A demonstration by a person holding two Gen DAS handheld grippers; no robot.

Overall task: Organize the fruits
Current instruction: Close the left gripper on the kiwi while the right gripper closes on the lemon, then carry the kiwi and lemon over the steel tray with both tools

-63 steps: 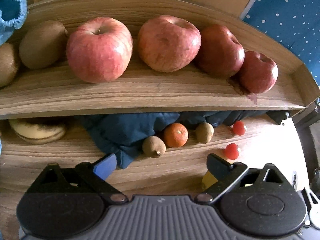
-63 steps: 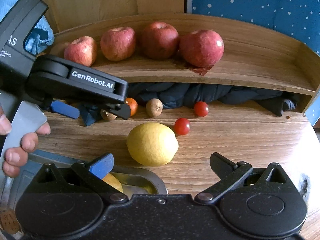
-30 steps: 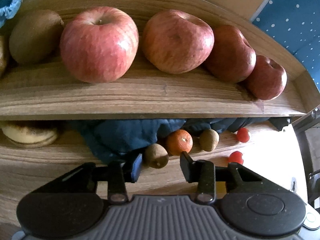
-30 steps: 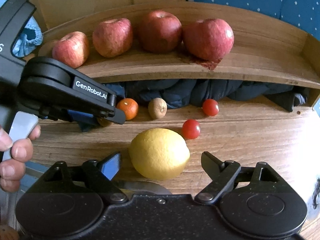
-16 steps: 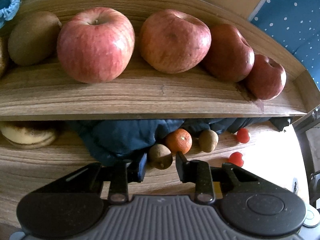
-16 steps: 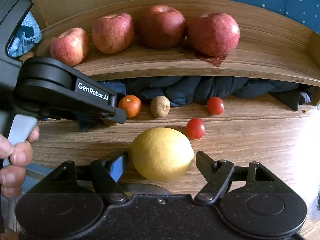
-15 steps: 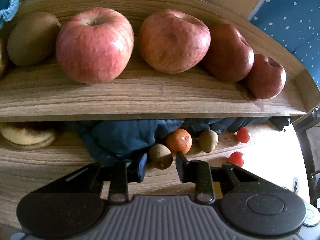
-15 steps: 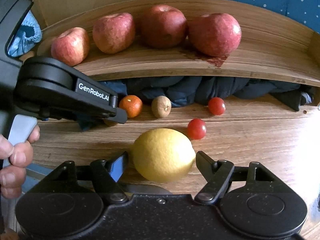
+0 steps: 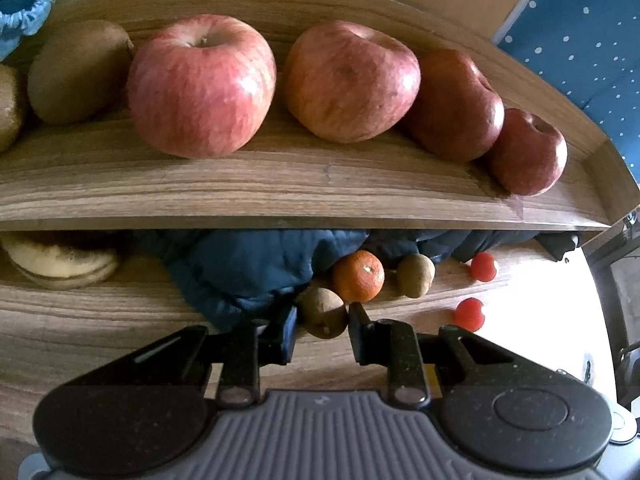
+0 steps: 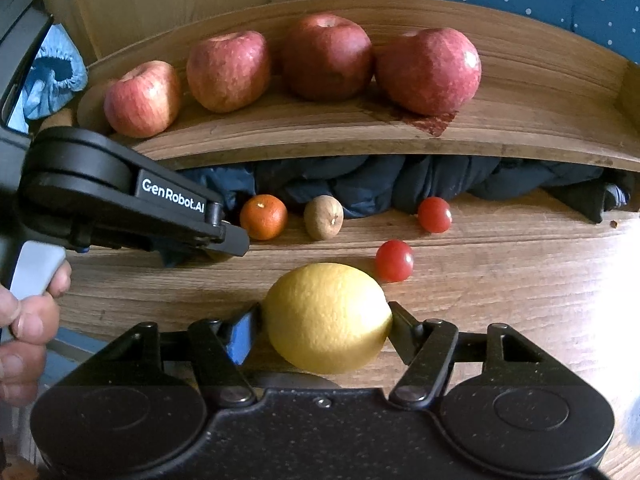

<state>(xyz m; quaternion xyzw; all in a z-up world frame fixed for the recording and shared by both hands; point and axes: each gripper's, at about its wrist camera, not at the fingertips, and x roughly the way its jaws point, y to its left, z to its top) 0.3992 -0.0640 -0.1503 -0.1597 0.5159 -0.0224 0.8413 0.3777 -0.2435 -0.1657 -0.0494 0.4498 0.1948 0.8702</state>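
My left gripper (image 9: 322,319) is shut on a small brown kiwi (image 9: 322,312) on the lower wooden board, just in front of a mandarin (image 9: 357,276). In the right wrist view that gripper (image 10: 230,242) comes in from the left and its finger hides the kiwi. A yellow lemon (image 10: 326,316) sits between the fingers of my right gripper (image 10: 322,320), which is shut on it with a pad pressed against each side. Several red apples (image 10: 328,56) stand in a row on the upper shelf (image 9: 320,188).
A second small kiwi (image 10: 323,216) and two cherry tomatoes (image 10: 434,214) (image 10: 394,260) lie on the lower board. A dark blue cloth (image 9: 248,264) is bunched under the shelf. Large kiwis (image 9: 78,72) sit at the shelf's left end. A hand (image 10: 24,328) holds the left gripper's handle.
Both grippers moved forward and went from wide open to shut: the left onto the small kiwi, the right onto the lemon.
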